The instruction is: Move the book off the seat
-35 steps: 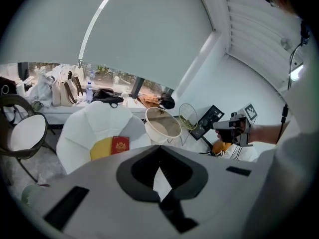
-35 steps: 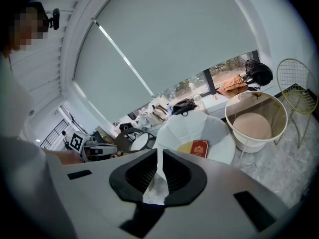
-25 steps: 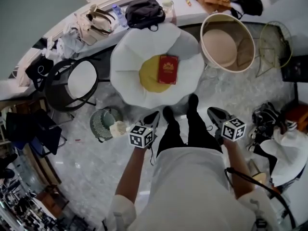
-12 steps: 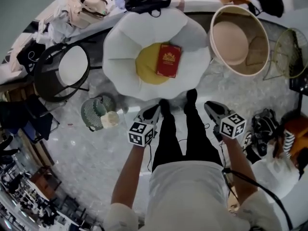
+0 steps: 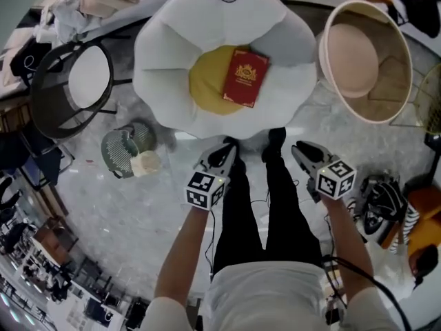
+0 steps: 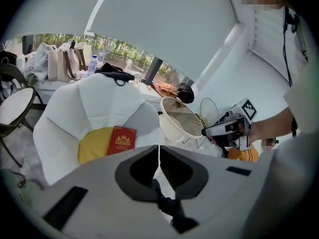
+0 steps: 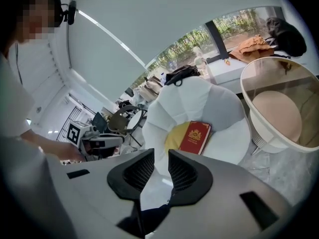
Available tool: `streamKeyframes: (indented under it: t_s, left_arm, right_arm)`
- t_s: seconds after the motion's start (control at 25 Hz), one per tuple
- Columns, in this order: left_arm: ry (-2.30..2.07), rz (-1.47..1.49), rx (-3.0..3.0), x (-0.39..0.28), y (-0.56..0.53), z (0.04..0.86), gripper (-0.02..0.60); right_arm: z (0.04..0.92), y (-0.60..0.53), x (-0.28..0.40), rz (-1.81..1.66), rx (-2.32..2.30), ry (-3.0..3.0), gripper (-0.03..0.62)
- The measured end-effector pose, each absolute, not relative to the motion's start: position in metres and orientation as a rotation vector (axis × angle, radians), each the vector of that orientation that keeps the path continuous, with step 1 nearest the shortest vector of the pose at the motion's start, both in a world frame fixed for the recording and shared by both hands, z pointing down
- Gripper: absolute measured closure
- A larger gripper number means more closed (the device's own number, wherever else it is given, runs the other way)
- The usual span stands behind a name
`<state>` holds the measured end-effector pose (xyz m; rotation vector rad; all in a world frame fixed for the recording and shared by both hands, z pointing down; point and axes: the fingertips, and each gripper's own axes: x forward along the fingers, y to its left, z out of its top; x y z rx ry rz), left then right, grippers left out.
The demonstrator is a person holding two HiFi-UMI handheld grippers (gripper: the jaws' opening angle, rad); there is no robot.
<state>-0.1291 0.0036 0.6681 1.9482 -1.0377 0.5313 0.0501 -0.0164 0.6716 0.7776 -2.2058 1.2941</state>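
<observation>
Showroom-like lounge: petal-shaped chair (image 5: 207, 61), round tub chair (image 5: 396, 81), wire side table (image 5: 89, 78), marble floor (image 5: 138, 219), bag-strewn counter (image 7: 227, 66).

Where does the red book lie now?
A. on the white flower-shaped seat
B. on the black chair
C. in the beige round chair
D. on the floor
A: the book lies on the seat, partly over its yellow middle.

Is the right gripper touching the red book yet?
Apart. The head view shows the right gripper well short of the book, with floor and seat rim between; its jaws are opening, empty.
</observation>
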Motion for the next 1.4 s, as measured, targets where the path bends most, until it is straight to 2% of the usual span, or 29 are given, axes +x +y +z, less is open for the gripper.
streamKeyframes:
  t_s: [0.16, 0.28, 0.36, 0.8, 1.4]
  left_arm:
    - [-1.031, 0.546, 1.931, -0.123, -0.006, 0.712, 0.572]
    - [-1.023, 0.572, 1.909, -0.123, -0.007, 0.749, 0.527]
    - [-1.018, 0.585, 1.895, -0.124, -0.007, 0.776, 0.52]
    - [-1.043, 0.629, 1.824, -0.149, -0.027, 0.914, 0.478]
    - [-1.06, 0.697, 1.767, -0.174, -0.074, 1.052, 0.376]
  right_arm:
    - [0.724, -0.02, 0.049, 1.323, 0.739, -2.169, 0.491]
    - [0.762, -0.021, 0.045, 1.348, 0.726, -2.149, 0.471]
    - [0.788, -0.023, 0.04, 1.365, 0.712, -2.139, 0.461]
    - [0.92, -0.053, 0.009, 1.362, 0.685, -2.123, 0.448]
    - [1.059, -0.054, -0.043, 1.427, 0.746, -2.026, 0.387]
